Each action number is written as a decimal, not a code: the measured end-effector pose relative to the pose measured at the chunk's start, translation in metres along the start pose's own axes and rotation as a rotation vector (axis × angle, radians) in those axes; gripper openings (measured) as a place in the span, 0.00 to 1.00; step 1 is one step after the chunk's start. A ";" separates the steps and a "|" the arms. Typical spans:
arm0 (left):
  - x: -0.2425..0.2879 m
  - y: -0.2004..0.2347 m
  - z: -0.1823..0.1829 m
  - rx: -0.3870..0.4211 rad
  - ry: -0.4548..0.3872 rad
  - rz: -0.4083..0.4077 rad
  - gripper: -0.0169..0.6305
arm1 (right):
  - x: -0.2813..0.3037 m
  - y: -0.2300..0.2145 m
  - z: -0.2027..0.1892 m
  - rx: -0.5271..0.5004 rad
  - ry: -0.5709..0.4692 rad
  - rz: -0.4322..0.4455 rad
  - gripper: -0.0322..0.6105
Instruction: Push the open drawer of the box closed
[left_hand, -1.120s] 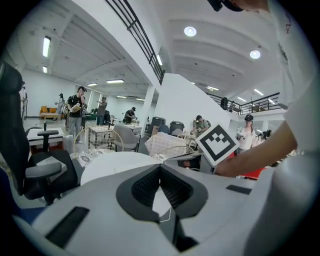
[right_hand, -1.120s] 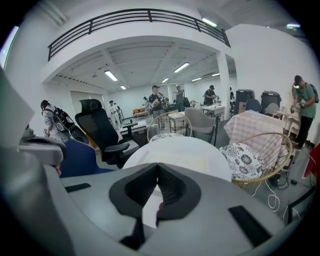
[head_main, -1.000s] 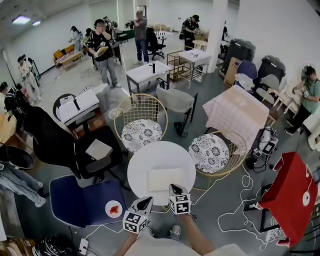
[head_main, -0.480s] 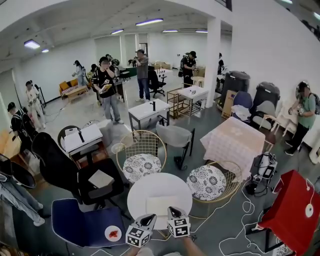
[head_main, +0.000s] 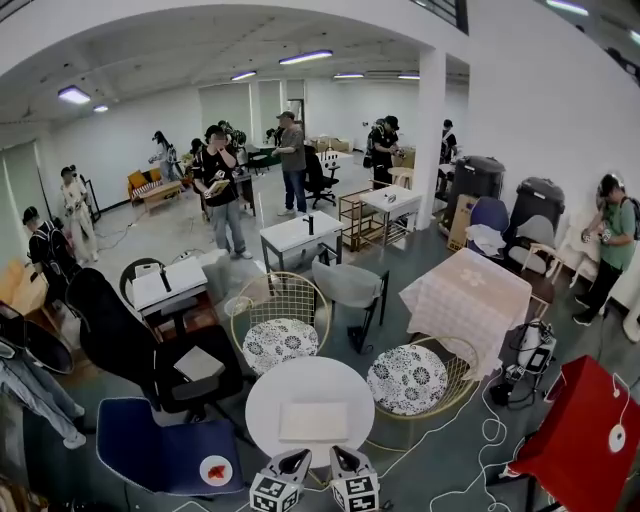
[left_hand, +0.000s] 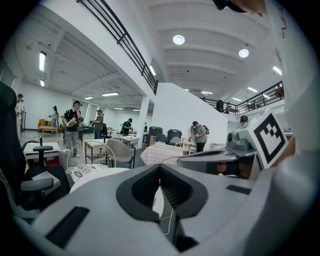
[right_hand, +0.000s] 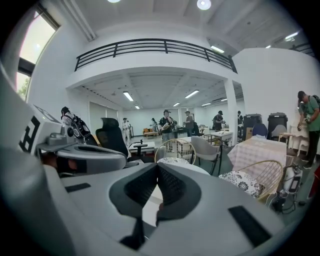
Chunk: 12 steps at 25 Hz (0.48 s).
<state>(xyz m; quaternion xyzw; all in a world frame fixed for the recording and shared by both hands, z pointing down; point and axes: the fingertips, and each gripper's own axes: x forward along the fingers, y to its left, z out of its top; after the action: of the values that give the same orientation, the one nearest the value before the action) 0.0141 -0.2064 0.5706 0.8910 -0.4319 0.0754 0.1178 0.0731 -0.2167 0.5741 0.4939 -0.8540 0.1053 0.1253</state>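
A flat cream box (head_main: 313, 421) lies on the round white table (head_main: 270, 400), near its front edge. From here I can make out no drawer on it. Both grippers hover side by side just short of the table's near rim, at the bottom of the head view. The left gripper (head_main: 297, 456) and the right gripper (head_main: 336, 453) point towards the box without touching it. In the left gripper view the left gripper (left_hand: 160, 167) has its jaws closed tip to tip with nothing between them. The right gripper (right_hand: 157, 166) looks the same, shut and empty.
Two gold wire chairs with patterned cushions (head_main: 280, 345) (head_main: 408, 378) stand behind the table. A blue chair (head_main: 160, 450) carrying a small plate (head_main: 215, 470) is at the left, with a black office chair (head_main: 130, 340) beyond it. A red table (head_main: 590, 430) and floor cables (head_main: 485, 425) lie right. Several people stand far back.
The head view has tilted up, showing more of the room and ceiling. The table and both grippers now sit lower in the picture, the grippers at its bottom edge and clear of the box.
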 end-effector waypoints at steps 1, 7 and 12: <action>-0.001 -0.004 -0.002 -0.003 0.004 0.005 0.05 | -0.005 0.002 0.000 -0.002 -0.002 0.010 0.07; -0.008 -0.023 -0.007 -0.001 0.018 0.003 0.05 | -0.029 0.005 -0.004 0.021 -0.024 0.016 0.07; -0.015 -0.028 -0.005 0.013 0.003 -0.012 0.05 | -0.047 0.010 -0.007 0.007 -0.026 -0.006 0.07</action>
<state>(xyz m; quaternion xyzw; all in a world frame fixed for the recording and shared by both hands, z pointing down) 0.0266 -0.1766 0.5674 0.8942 -0.4260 0.0787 0.1130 0.0879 -0.1710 0.5646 0.4982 -0.8536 0.1016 0.1129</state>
